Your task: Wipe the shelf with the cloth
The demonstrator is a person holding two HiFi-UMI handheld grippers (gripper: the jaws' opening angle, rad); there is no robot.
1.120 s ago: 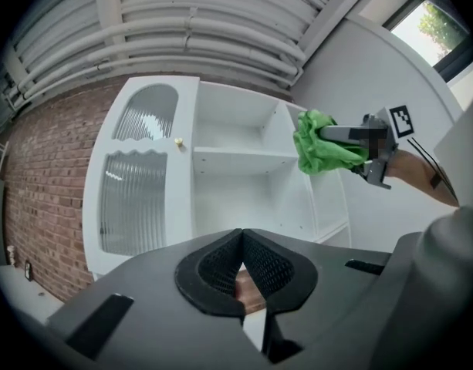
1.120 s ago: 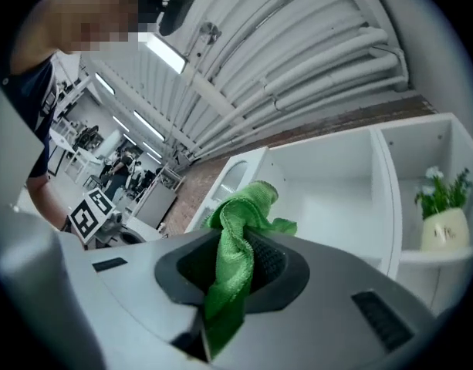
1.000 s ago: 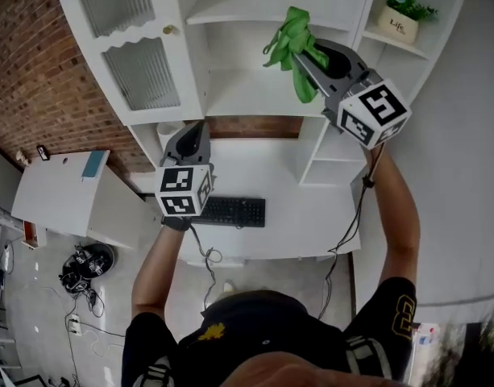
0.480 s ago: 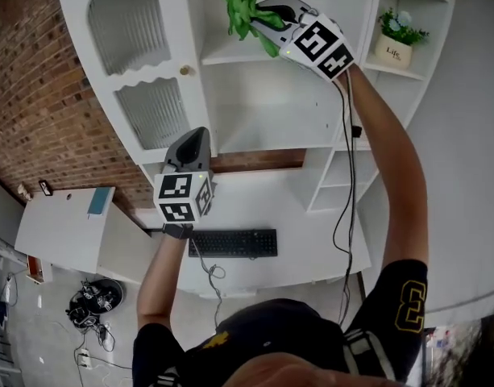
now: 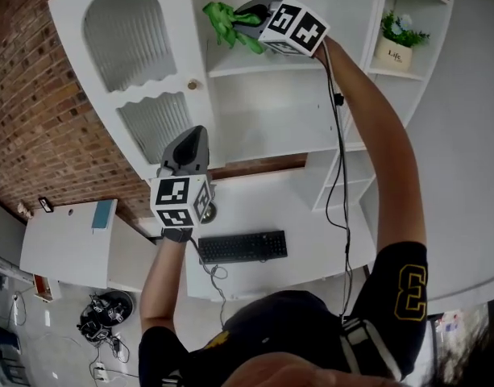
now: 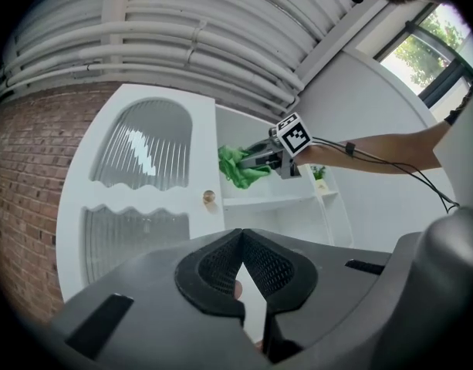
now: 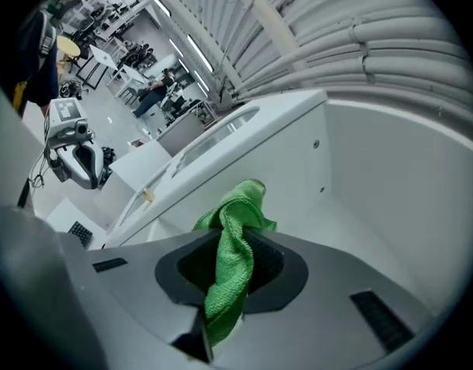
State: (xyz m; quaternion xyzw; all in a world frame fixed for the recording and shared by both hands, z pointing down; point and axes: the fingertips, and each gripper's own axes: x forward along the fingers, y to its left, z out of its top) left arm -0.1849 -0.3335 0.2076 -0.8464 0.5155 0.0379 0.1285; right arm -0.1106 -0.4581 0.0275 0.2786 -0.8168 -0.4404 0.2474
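Observation:
A green cloth (image 5: 222, 21) hangs bunched from my right gripper (image 5: 248, 16), which is shut on it and raised just above the upper white shelf (image 5: 267, 61), near that shelf's left end. In the right gripper view the cloth (image 7: 233, 262) is pinched between the jaws and droops over them, with the shelf's white back wall (image 7: 359, 176) close ahead. My left gripper (image 5: 195, 138) is held lower, in front of the cabinet, its jaws together and holding nothing. From the left gripper view I see the cloth (image 6: 238, 168) and the right gripper (image 6: 261, 157) above the shelf (image 6: 267, 201).
A white cabinet door with ribbed glass (image 5: 138, 51) and a round knob (image 5: 193, 85) stands left of the shelves. A potted plant (image 5: 396, 39) sits in the right-hand compartment. Below are a white desk (image 5: 311, 216) with a black keyboard (image 5: 242, 247), and a brick wall (image 5: 37, 135) at left.
My right gripper has carried the cloth up and to the left, from the middle shelf level to the upper shelf. The left gripper has stayed about where it was.

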